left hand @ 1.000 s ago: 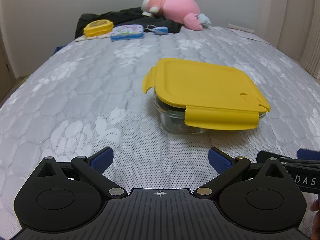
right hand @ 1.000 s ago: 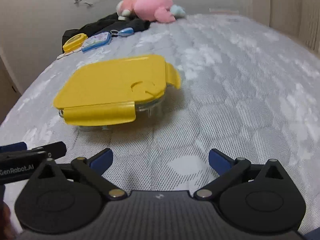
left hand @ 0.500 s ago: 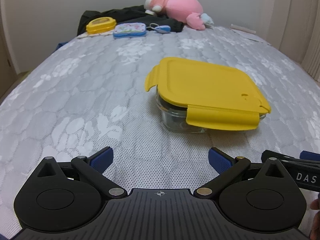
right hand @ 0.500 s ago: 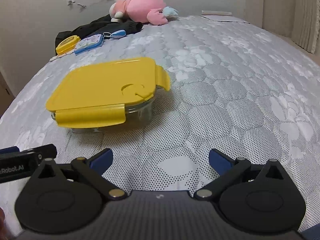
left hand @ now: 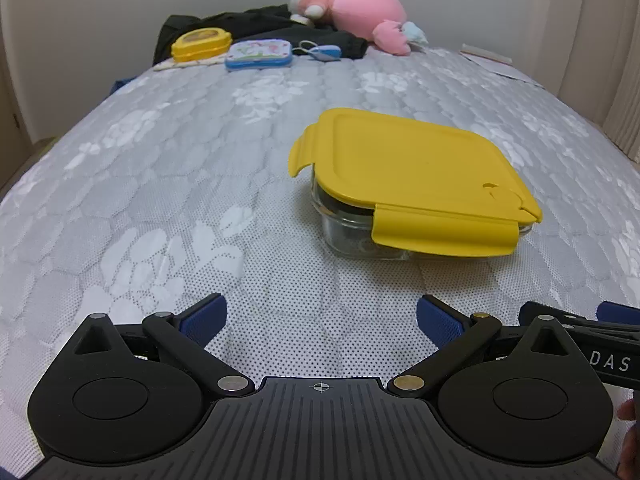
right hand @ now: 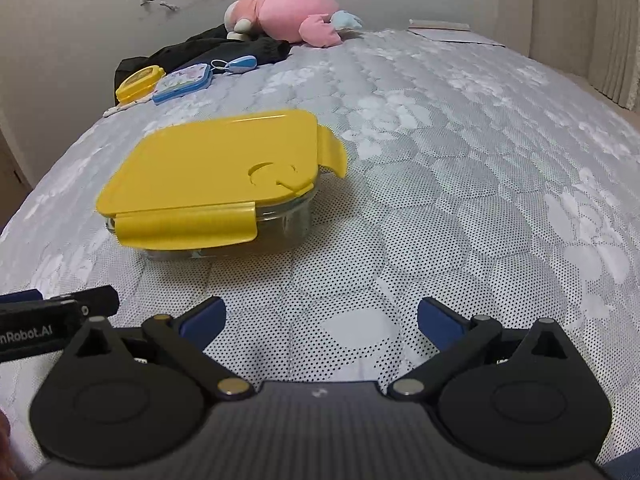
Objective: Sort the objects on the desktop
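Observation:
A glass container with a yellow lid [left hand: 412,172] [right hand: 216,168] sits on the grey quilted mattress [left hand: 180,184]. The lid lies on top with its side flaps sticking out. My left gripper [left hand: 320,316] hangs open, short of the container and to its left, with nothing between its fingers. My right gripper [right hand: 320,316] is open too, short of the container and to its right, also empty. Each gripper's tip shows at the edge of the other's view. The container's contents look dark and I cannot make them out.
At the far end lie a small yellow box [left hand: 202,42], a blue-rimmed case [left hand: 259,53], a small blue item [left hand: 324,53], dark clothing [left hand: 256,26] and a pink plush toy [left hand: 356,4]. Papers [left hand: 486,60] rest at the far right. The mattress edges drop off left and right.
Both grippers have drawn back a little and tilted upward, so the container sits slightly lower and farther in each view. Both stay open. The container has not moved.

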Demonstrator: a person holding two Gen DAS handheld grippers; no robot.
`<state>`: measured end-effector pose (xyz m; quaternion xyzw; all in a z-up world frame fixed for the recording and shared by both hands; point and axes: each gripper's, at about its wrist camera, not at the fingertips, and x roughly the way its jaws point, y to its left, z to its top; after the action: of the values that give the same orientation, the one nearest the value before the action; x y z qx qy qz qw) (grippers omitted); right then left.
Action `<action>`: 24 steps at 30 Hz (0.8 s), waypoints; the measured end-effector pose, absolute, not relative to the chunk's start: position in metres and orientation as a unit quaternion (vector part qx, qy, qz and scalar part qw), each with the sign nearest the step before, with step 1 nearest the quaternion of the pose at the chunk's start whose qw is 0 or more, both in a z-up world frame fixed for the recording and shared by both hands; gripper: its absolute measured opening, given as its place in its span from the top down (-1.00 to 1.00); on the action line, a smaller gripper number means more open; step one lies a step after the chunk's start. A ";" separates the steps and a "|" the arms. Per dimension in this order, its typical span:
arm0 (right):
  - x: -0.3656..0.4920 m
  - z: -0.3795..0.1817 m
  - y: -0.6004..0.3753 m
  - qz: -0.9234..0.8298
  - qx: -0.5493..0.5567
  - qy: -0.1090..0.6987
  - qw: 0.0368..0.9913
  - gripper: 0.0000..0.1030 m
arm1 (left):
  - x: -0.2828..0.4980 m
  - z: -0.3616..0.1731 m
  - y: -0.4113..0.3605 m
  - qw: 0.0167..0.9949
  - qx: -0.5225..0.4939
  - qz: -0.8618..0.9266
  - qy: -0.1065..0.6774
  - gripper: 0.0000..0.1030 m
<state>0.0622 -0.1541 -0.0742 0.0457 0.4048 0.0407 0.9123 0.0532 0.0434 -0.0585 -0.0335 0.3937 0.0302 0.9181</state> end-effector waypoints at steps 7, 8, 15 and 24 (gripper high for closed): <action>0.065 -0.077 -0.153 0.039 0.037 0.420 0.906 -0.99 | 0.052 -0.059 0.035 0.919 -0.004 0.029 0.393 -1.00; 0.065 -0.077 -0.153 0.040 0.038 0.422 0.905 -0.99 | 0.051 -0.058 0.033 0.920 -0.001 0.028 0.391 -1.00; 0.062 -0.069 -0.157 0.041 0.053 0.415 0.907 -0.99 | 0.049 -0.056 0.039 0.917 -0.028 0.034 0.397 -1.00; 0.064 -0.069 -0.156 0.051 0.049 0.417 0.906 -0.99 | 0.055 -0.063 0.033 0.909 -0.013 0.026 0.416 -1.00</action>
<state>0.0640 -0.1557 -0.0690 0.0488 0.4166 0.0506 0.9064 0.0547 0.0329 -0.0634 -0.0126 0.4156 0.0263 0.9091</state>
